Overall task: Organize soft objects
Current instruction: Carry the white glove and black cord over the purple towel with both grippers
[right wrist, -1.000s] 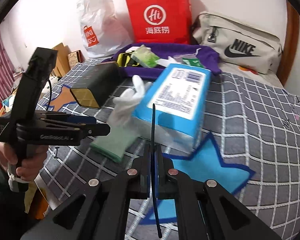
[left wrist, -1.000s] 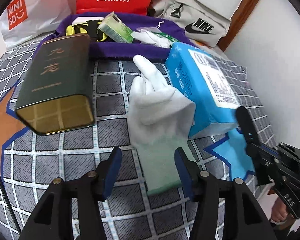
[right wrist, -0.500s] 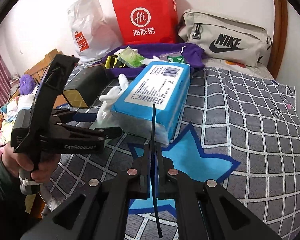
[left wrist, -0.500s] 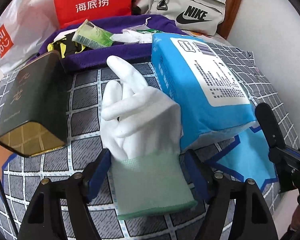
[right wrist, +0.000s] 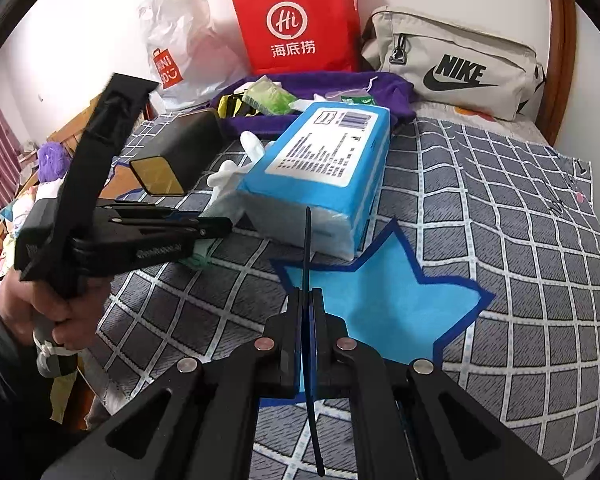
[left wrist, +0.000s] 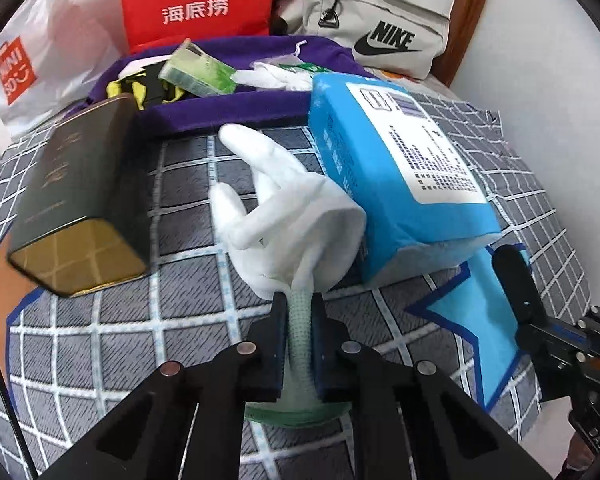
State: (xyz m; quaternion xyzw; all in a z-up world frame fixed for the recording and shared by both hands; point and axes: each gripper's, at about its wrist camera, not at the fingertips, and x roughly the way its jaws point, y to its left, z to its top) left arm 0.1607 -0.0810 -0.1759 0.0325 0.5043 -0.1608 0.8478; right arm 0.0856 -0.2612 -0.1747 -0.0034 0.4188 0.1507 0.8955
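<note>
A white glove point(left wrist: 292, 216) with a pale green cuff lies on the checked bedspread, against a blue tissue pack point(left wrist: 396, 184). My left gripper point(left wrist: 298, 312) is shut on the glove's green cuff, which bunches between the fingers. In the right wrist view the glove point(right wrist: 236, 168) shows only partly behind the tissue pack point(right wrist: 324, 168), and the left gripper point(right wrist: 216, 226) reaches in from the left. My right gripper point(right wrist: 309, 300) is shut on a thin dark flat strip standing on edge, above the blue star print.
A dark green tin point(left wrist: 76, 200) lies left of the glove. Behind it is a purple cloth point(left wrist: 236, 100) with small items on it, a red paper bag point(left wrist: 196, 0), a white plastic bag point(left wrist: 32, 60) and a beige Nike bag point(left wrist: 372, 28). The bed edge is on the left in the right wrist view.
My left gripper moved forward over the glove's cuff and shut on it. The glove's cuff is now pinched and bunched. My right gripper stayed shut and shifted slightly.
</note>
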